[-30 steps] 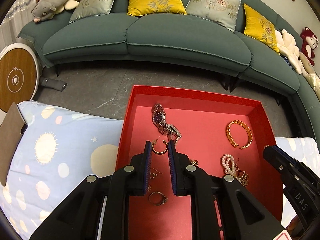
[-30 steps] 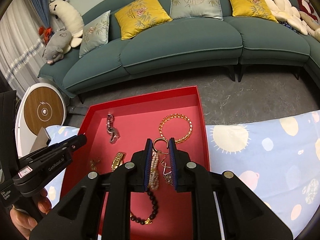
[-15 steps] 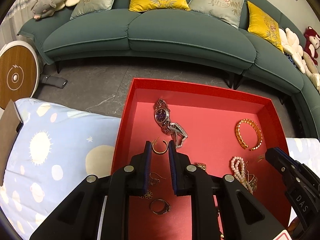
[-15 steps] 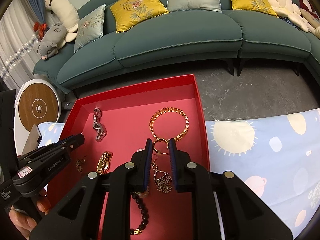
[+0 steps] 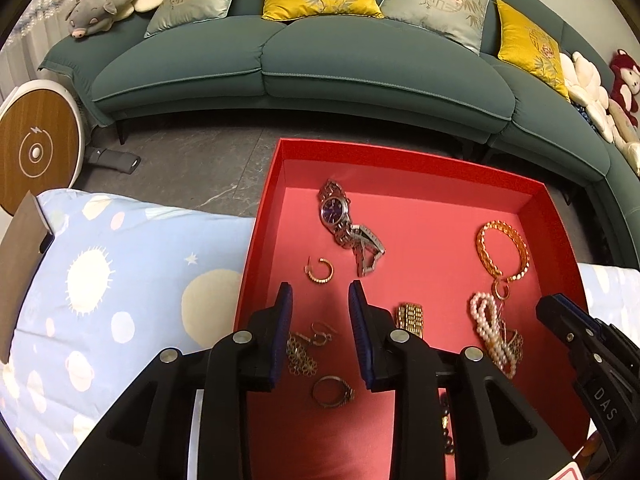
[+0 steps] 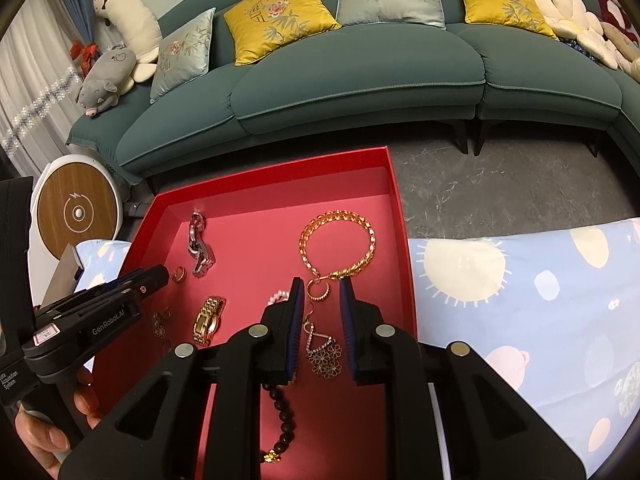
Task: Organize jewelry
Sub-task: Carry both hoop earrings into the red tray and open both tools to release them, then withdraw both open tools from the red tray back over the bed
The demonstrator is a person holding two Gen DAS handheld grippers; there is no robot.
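A red tray [image 5: 400,153] holds the jewelry. My left gripper [image 5: 320,293] hovers low over it with its jaws opening. A gold hoop earring [image 5: 320,270] lies loose just beyond its tips, and nothing sits between the pads. My right gripper [image 6: 320,285] is slightly open around a second gold hoop earring [image 6: 319,290]. That hoop rests on the tray floor at the end of the gold chain bracelet [image 6: 340,244], with gaps on both sides. A flower drop earring [image 6: 323,354] lies under the right fingers. Its twin [image 5: 302,350] and a ring [image 5: 332,391] lie under the left fingers.
Also in the tray are a silver watch [image 5: 344,224], a gold watch [image 6: 208,320], a pearl strand [image 5: 490,330] and a dark bead bracelet [image 6: 282,420]. A blue patterned cloth [image 5: 100,280] flanks the tray. A green sofa [image 5: 320,60] stands behind. A hand [image 6: 40,436] holds the left gripper.
Both grippers have let go of their gold hoop earrings, which now lie on the tray. The left jaws have spread clearly wider and the right jaws slightly. Both views have shifted a little.
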